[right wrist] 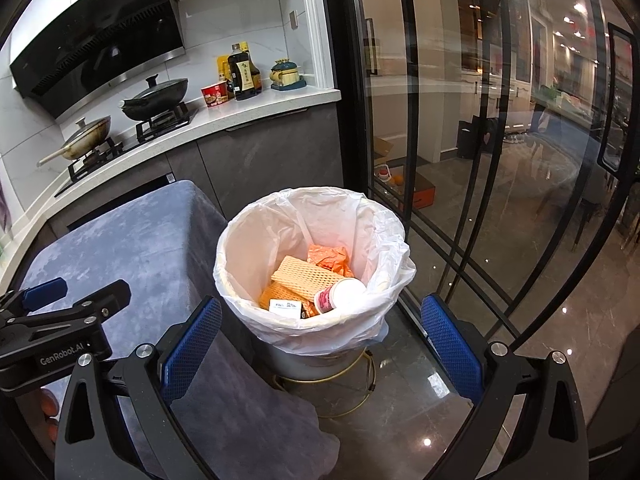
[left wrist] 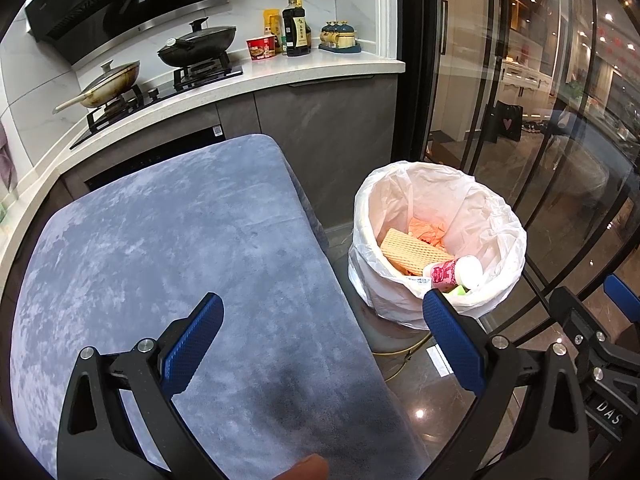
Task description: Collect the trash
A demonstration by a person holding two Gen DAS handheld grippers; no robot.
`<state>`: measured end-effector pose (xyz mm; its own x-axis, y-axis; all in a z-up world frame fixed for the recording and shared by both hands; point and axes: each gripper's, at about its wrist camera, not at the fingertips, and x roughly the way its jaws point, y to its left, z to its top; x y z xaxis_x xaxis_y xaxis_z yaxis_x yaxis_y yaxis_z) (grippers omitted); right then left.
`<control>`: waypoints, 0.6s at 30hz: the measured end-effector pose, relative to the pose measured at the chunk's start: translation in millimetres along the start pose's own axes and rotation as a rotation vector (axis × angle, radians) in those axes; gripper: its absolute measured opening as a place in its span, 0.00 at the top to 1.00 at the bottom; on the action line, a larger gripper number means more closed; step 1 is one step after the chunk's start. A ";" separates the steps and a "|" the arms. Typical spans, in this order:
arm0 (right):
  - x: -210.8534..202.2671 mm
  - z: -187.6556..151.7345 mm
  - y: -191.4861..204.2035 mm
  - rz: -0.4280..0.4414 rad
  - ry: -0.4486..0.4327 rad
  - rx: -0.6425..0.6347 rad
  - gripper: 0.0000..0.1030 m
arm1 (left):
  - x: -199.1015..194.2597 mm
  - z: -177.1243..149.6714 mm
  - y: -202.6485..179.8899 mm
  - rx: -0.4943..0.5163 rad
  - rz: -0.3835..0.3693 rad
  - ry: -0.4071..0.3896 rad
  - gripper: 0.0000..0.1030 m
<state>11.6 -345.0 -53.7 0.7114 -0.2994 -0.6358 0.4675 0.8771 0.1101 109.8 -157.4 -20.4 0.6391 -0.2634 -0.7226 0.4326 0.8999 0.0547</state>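
**Trash lies in the lined bin, both grippers empty**

The trash bin (right wrist: 316, 280) is seen ahead of the right gripper (right wrist: 320, 336), whose fingers (right wrist: 192, 340) are spread apart. A wafer-like pad (right wrist: 308, 276) and cup (right wrist: 340, 294) lie inside. The left gripper (left wrist: 324, 340) is held open over the blue-covered counter (left wrist: 160, 240) beside the bin.

Soft cloth, thin plastic, polished stone

I see napped blue-grey velvety cloth (left wrist: 168, 248), a crinkled white plastic bin liner (right wrist: 360, 216), a glossy dark stone floor (right wrist: 420, 412), and textured blue pads (right wrist: 192, 344) on matt black plastic gripper frames.
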 end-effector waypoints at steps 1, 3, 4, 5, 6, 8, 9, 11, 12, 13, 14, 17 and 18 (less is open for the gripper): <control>0.5 -0.1 -0.6 -0.002 0.001 -0.001 0.06 | 0.6 -0.2 0.2 0.000 0.002 0.001 0.07; 1.8 0.0 -1.8 -0.009 0.003 -0.007 0.06 | 1.5 -0.5 0.7 0.000 0.009 0.000 0.07; 2.3 0.1 -1.9 -0.014 0.002 -0.012 0.06 | 1.6 -0.5 0.8 0.000 0.010 0.000 0.07; 2.7 0.6 -1.8 -0.017 0.002 -0.015 0.06 | 1.7 -0.7 0.7 0.000 0.010 -0.001 0.07; 2.1 0.8 -2.7 -0.018 0.002 -0.015 0.06 | 2.4 -0.8 1.0 0.000 0.012 0.000 0.07; 2.7 0.7 -3.7 -0.019 0.001 -0.015 0.06 | 3.0 -0.8 0.3 0.001 0.015 0.003 0.07; 2.6 0.7 -3.4 -0.020 0.002 -0.017 0.06 | 4.0 -1.0 0.7 0.001 0.016 0.005 0.07; 4.3 0.7 -3.8 -0.022 0.007 -0.020 0.06 | 5.8 -1.6 0.9 0.001 0.019 0.012 0.07; 5.6 0.2 -4.3 -0.022 0.009 -0.021 0.06 | 6.4 -1.7 0.3 0.001 0.020 0.013 0.07; 6.4 -0.2 -4.7 -0.023 0.012 -0.022 0.06 | 7.2 -1.9 0.3 0.001 0.021 0.015 0.07; 7.2 -0.9 -4.7 -0.025 0.014 -0.023 0.06 | 7.9 -2.1 0.1 0.003 0.022 0.018 0.07; 9.0 -1.9 -5.0 -0.024 0.020 -0.021 0.06 | 9.4 -2.9 -0.5 0.004 0.029 0.019 0.07; 9.8 -2.2 -5.2 -0.024 0.022 -0.020 0.06 | 9.3 -3.4 -0.9 0.003 0.030 0.018 0.07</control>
<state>14.9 -351.6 -62.2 0.6885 -0.3119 -0.6547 0.4733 0.8773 0.0798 113.2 -159.5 -29.5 0.6408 -0.2296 -0.7326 0.4150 0.9064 0.0789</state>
